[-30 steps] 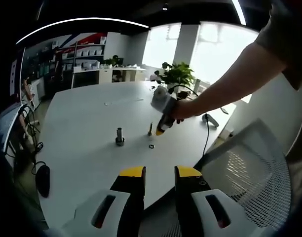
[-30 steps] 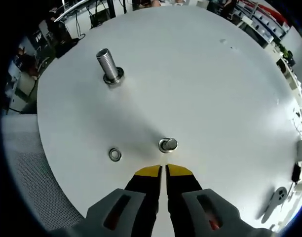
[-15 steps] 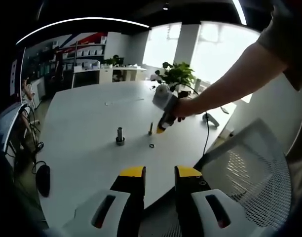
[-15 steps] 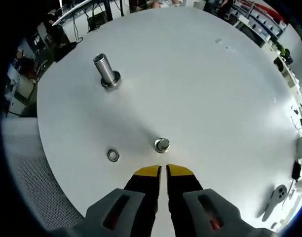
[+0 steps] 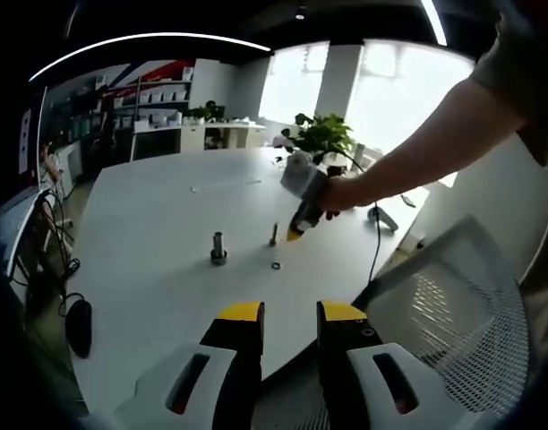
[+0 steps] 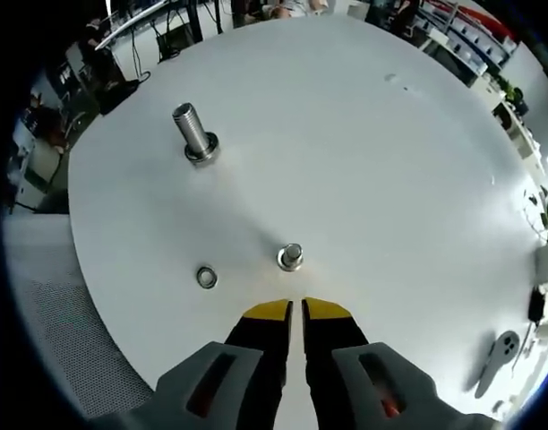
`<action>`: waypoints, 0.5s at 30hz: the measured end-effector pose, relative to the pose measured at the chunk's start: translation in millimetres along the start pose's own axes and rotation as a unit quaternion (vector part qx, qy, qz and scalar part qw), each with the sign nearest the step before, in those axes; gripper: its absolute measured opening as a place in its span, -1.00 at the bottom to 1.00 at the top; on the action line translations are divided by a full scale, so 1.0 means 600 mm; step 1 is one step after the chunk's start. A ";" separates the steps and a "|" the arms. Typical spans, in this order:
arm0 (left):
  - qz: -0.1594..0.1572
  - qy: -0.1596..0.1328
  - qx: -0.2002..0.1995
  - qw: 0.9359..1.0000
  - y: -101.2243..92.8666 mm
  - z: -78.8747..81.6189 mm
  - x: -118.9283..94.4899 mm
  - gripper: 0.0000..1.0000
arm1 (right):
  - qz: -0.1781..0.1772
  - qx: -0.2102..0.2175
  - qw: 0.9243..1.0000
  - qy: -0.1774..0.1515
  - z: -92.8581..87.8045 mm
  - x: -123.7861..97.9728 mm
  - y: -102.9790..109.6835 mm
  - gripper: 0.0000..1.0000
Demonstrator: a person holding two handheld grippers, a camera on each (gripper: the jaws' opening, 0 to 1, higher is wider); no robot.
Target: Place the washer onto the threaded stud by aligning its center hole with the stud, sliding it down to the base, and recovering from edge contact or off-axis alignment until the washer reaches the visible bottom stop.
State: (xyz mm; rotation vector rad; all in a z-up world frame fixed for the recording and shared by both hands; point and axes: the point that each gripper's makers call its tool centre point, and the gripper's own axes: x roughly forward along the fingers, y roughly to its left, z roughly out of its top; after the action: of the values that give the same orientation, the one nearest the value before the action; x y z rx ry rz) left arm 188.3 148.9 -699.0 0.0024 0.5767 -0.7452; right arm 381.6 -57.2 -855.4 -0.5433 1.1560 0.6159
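On the white table (image 6: 390, 179) stands a tall threaded stud (image 6: 195, 134) on a round base. A shorter stud (image 6: 290, 256) rises just beyond my right gripper (image 6: 296, 309), whose jaws are shut with nothing in them. A small metal washer (image 6: 206, 277) lies flat on the table, left of the short stud. In the left gripper view a person's hand holds the right gripper (image 5: 295, 236) above the short stud (image 5: 273, 235), with the washer (image 5: 276, 265) and the tall stud (image 5: 218, 248) nearby. My left gripper (image 5: 290, 313) hovers open and empty near the table's edge.
A mesh office chair (image 5: 453, 296) stands at the table's near right edge. A black mouse (image 5: 77, 327) lies at the left, and a cable with a grey handle-like item (image 6: 496, 354) sits by the far edge. A potted plant (image 5: 321, 136) stands behind the table.
The right gripper has drawn back a little from the short stud, drifting slightly right in the left gripper view. Washer and studs have stayed in place. The left gripper is still.
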 end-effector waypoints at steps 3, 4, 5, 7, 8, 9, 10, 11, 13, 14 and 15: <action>-0.001 0.001 0.001 1.000 0.000 0.000 0.001 -0.58 | 0.002 0.001 1.000 -0.003 -0.001 -0.003 0.005 -0.83; -0.002 0.000 0.001 1.000 -0.001 0.000 0.001 -0.58 | 0.002 -0.004 1.000 -0.001 -0.002 -0.004 0.007 -0.82; -0.003 0.000 0.001 1.000 -0.001 0.000 0.001 -0.58 | 0.002 -0.011 1.000 0.002 -0.003 -0.004 0.009 -0.82; -0.005 0.002 0.004 1.000 -0.003 0.000 0.001 -0.58 | 0.006 -0.017 1.000 0.002 -0.005 -0.004 0.015 -0.82; -0.006 0.002 0.006 1.000 -0.004 -0.001 0.002 -0.58 | 0.007 -0.018 1.000 0.000 -0.005 -0.005 0.017 -0.81; -0.006 0.003 0.008 1.000 -0.004 -0.001 0.002 -0.58 | 0.008 -0.017 1.000 0.000 -0.005 -0.005 0.019 -0.81; -0.006 0.003 0.011 1.000 -0.004 -0.001 0.002 -0.58 | 0.010 -0.018 1.000 0.001 -0.006 -0.005 0.021 -0.81; -0.006 0.003 0.012 1.000 -0.005 0.000 0.002 -0.58 | 0.010 -0.019 1.000 0.002 -0.007 -0.005 0.023 -0.80; -0.005 0.001 0.010 1.000 -0.004 0.000 0.001 -0.58 | 0.013 -0.015 1.000 0.006 -0.008 -0.005 0.027 -0.74; -0.005 0.000 0.009 1.000 -0.004 0.000 0.001 -0.58 | 0.015 -0.012 1.000 0.007 -0.008 -0.004 0.030 -0.68; -0.006 0.000 0.009 1.000 -0.004 0.001 0.001 -0.58 | 0.014 -0.014 1.000 0.007 -0.007 -0.005 0.033 -0.66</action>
State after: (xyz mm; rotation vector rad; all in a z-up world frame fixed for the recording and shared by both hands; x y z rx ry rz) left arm 187.2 146.5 -698.5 0.0158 0.5705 -0.7612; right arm 364.3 -46.6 -855.4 -0.5573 1.1704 0.6545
